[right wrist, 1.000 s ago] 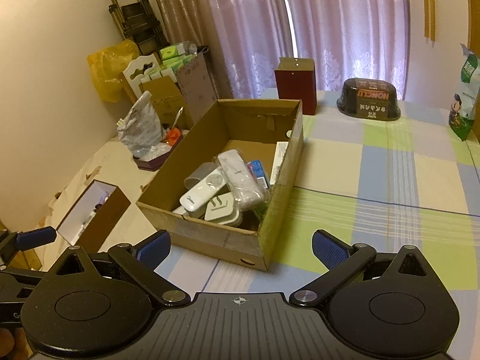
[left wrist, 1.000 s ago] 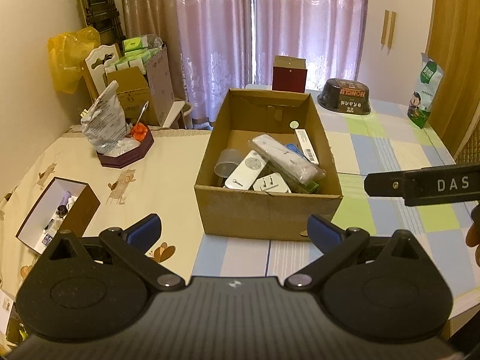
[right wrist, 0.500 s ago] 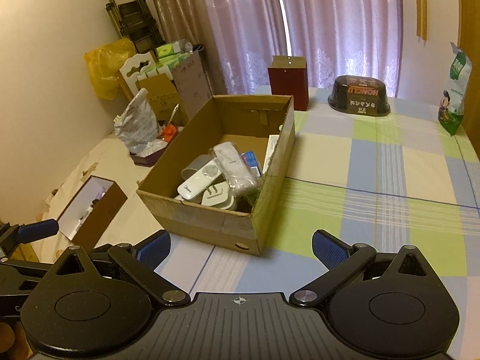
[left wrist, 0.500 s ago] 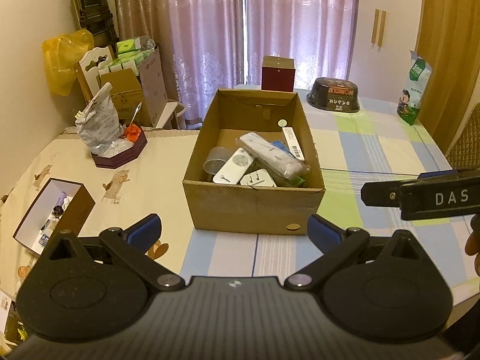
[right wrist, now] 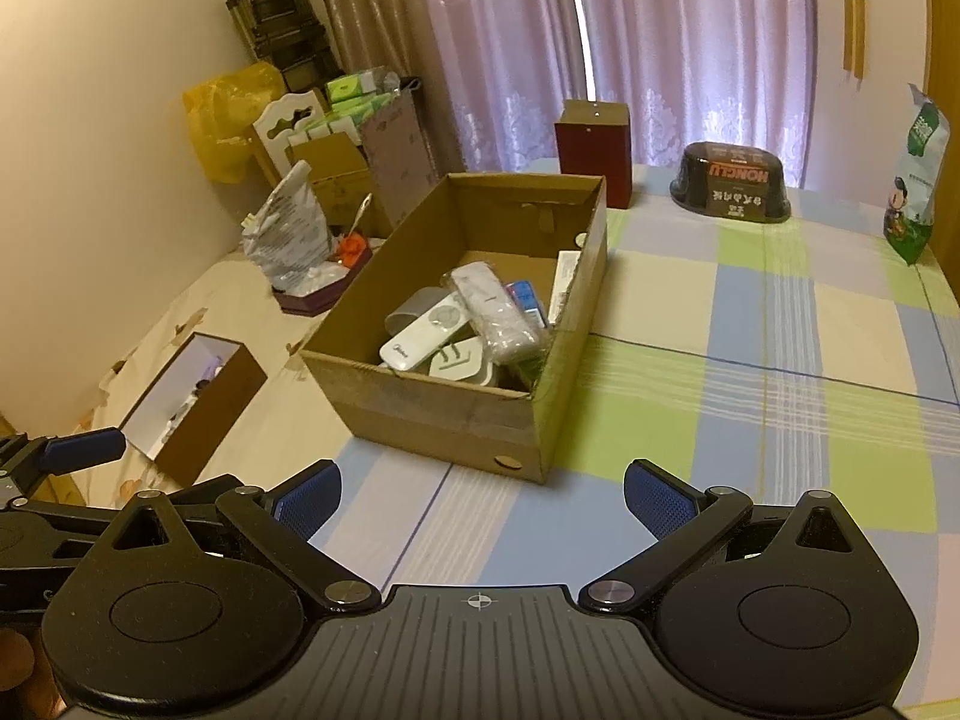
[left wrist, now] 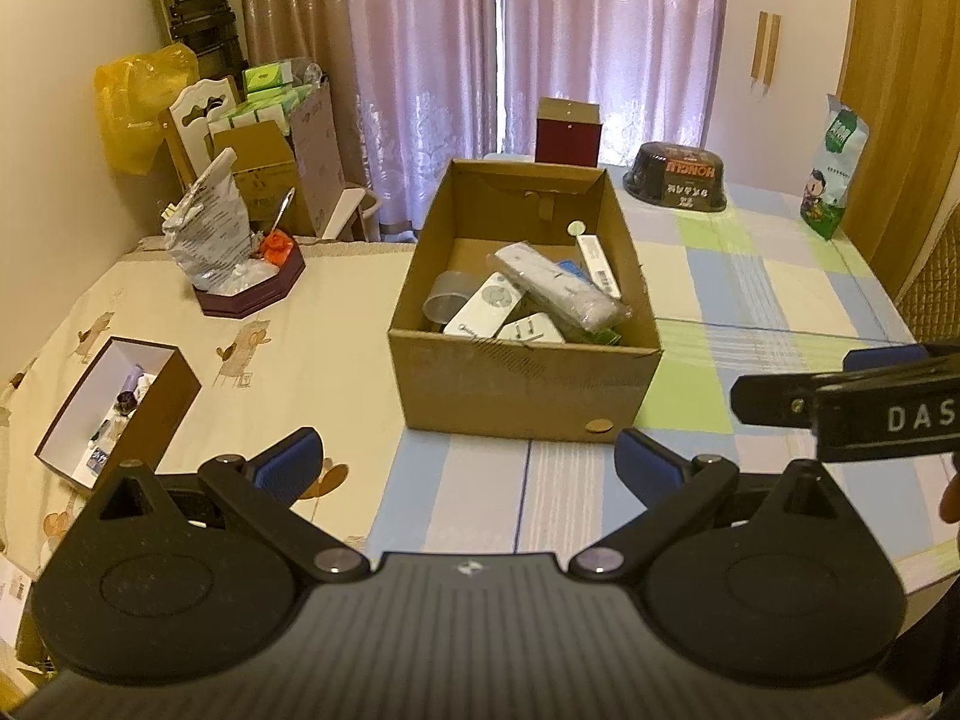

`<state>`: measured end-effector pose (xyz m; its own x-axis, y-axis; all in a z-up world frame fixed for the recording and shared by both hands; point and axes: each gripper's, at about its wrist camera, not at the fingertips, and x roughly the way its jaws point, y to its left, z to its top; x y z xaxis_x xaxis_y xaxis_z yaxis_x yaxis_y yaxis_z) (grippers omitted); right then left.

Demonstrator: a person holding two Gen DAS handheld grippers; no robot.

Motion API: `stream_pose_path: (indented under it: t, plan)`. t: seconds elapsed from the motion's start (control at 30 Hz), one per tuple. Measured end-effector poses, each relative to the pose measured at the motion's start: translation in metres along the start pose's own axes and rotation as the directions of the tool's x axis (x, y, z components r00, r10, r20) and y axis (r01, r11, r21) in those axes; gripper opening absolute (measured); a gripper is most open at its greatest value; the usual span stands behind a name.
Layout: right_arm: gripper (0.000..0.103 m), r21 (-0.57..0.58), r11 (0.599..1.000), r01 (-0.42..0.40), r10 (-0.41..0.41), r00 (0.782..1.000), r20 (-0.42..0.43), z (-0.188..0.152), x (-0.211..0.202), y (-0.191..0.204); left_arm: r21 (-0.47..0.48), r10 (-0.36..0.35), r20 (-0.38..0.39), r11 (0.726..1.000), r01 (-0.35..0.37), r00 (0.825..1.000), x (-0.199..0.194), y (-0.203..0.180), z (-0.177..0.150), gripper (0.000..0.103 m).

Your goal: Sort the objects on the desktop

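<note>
An open cardboard box [left wrist: 516, 390] [right wrist: 444, 414] stands mid-table. Inside lie a white remote [left wrist: 485, 313] [right wrist: 423, 331], a wrapped grey bundle [left wrist: 561, 285] [right wrist: 495, 309], a clear cup [left wrist: 447, 300], a white plug adapter [right wrist: 456, 360] and a slim white box [left wrist: 594, 258]. My left gripper [left wrist: 468, 468] hovers open in front of the box, holding nothing. My right gripper [right wrist: 483, 495] is open and empty too, near the box's front right corner. In the left wrist view the right gripper's side [left wrist: 852, 402] shows at the right edge.
A small open brown box [left wrist: 120, 402] [right wrist: 192, 402] with small items sits front left. An octagonal tray [left wrist: 252, 294] with a foil bag is behind it. A dark red box [left wrist: 567, 132], a black bowl [left wrist: 675, 180] and a green snack bag [left wrist: 834, 180] stand at the back.
Both grippers have drawn back and risen from the cardboard box, so it looks smaller and farther. Jaws stay open and nothing on the table has moved.
</note>
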<state>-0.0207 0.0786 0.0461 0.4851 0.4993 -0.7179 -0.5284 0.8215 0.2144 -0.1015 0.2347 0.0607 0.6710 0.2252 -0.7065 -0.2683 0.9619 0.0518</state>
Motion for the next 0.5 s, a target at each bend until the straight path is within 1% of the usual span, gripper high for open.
stream_pose_path:
  t: [0.27, 0.5]
  plan:
    - [0.103, -0.009, 1.000, 0.002, -0.002, 1.000, -0.009, -0.003, 0.001, 0.002, -0.004, 0.006, -0.017, 1.000, -0.007, 1.000, 0.000, 0.005, -0.008, 0.102]
    - [0.103, -0.015, 1.000, 0.011, -0.011, 1.000, -0.013, -0.005, 0.002, 0.001, -0.004, 0.031, -0.023, 1.000, -0.031, 0.999, 0.000, 0.010, -0.013, 0.102]
